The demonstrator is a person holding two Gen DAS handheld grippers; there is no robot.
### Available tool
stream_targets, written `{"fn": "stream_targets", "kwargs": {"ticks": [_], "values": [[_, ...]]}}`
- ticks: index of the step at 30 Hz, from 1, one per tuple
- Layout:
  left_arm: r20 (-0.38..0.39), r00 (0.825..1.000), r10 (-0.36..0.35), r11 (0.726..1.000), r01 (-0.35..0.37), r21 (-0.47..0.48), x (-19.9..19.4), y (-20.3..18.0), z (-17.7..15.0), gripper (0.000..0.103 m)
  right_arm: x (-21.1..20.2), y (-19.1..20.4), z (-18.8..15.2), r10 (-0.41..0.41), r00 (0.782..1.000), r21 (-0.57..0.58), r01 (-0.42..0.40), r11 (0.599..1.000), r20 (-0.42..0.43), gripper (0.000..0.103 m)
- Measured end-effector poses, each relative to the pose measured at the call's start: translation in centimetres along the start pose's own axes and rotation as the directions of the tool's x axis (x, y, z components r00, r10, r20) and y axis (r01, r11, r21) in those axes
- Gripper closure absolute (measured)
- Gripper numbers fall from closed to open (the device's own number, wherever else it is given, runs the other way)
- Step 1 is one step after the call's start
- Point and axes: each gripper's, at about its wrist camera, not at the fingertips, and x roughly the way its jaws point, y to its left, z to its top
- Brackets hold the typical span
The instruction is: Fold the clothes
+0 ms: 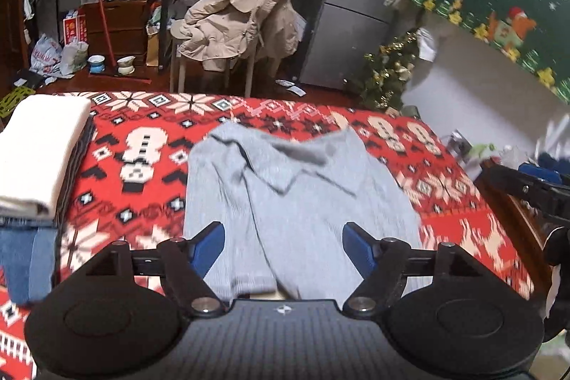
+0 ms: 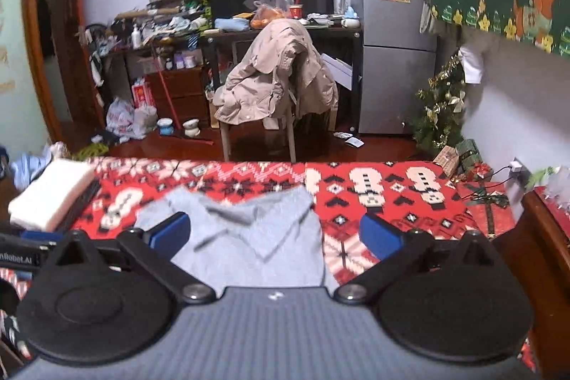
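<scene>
Soft, light grey knit collared shirt (image 1: 302, 202); limp; best pinched at hem edge. Left gripper (image 1: 284, 248), right gripper (image 2: 274, 234): jaws apart, empty.

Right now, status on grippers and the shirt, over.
Left gripper open, empty. Right gripper open, empty. Grey polo shirt lying partly folded on red blanket. Folded stack to its left, clear.

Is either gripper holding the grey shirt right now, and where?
Neither. The left gripper and right gripper are both open with nothing between the pads; the grey collared shirt lies loose on the red patterned blanket.
</scene>
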Motion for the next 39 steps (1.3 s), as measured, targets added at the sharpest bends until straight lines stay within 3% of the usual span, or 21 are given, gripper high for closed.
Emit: {"fn": "stream_targets", "kwargs": {"ticks": [4,7,12,13,14,17,21,29,32,34,37,39], "values": [[-0.017,1.0,0.006,0.995,-0.005,0.097,-0.8,-1.2,-2.9,0.03,-2.6,0.9,-3.4,-0.013,0.999,-0.035,0.012,0.999,-0.036,0.001],[-0.042,0.999,0.003,0.988,0.003,0.152,-0.8,-2.2,-4.9,0.03,-3.5,1.0,-5.5,-0.001,0.995,0.003,0.001,1.0,-0.097,0.001],[-0.086,0.996,-0.038,0.991,0.048,0.124,-0.2,-2.2,-7.9,0.045,-3.9,1.0,-9.9,-0.01,0.982,-0.003,0.01,1.0,-0.19,0.003],[-0.095,0.995,-0.041,0.992,0.052,0.113,0.0,-2.1,-8.2,0.049,-3.8,1.0,-10.8,-0.012,0.977,-0.005,0.012,1.0,-0.214,0.006],[-0.102,0.994,-0.043,0.993,0.053,0.103,0.2,-1.9,-8.6,0.054,-3.5,0.8,-11.6,-0.01,0.97,0.002,0.011,1.0,-0.241,0.015],[-0.105,0.994,-0.038,0.996,0.046,0.073,0.8,-1.4,-9.1,0.06,-2.1,-1.0,-13.2,0.055,0.944,0.129,-0.013,0.992,-0.324,0.036],[-0.101,0.994,-0.044,0.999,0.045,0.012,1.0,-0.6,-9.6,0.065,-0.1,-3.1,-14.7,0.083,0.924,0.254,0.016,0.967,-0.374,0.067],[-0.118,0.991,-0.066,0.983,0.045,-0.175,1.7,2.9,-9.4,0.065,2.2,-4.2,-16.3,0.109,0.887,0.317,0.044,0.947,-0.449,0.079],[-0.121,0.99,-0.072,0.974,0.043,-0.221,1.9,3.7,-9.5,0.065,2.4,-4.2,-16.4,0.099,0.883,0.31,0.055,0.949,-0.458,0.081],[-0.127,0.989,-0.074,0.97,0.042,-0.239,2.0,4.1,-9.7,0.065,2.4,-4.0,-16.4,0.087,0.881,0.299,0.064,0.952,-0.466,0.097],[-0.13,0.989,-0.076,0.968,0.042,-0.246,2.0,4.3,-9.7,0.065,2.3,-4.1,-16.2,0.072,0.883,0.299,0.08,0.951,-0.465,0.092],[-0.129,0.989,-0.077,0.968,0.043,-0.246,1.9,4.2,-9.7,0.065,2.3,-4.0,-16.2,0.068,0.881,0.29,0.081,0.954,-0.467,0.079]]}}
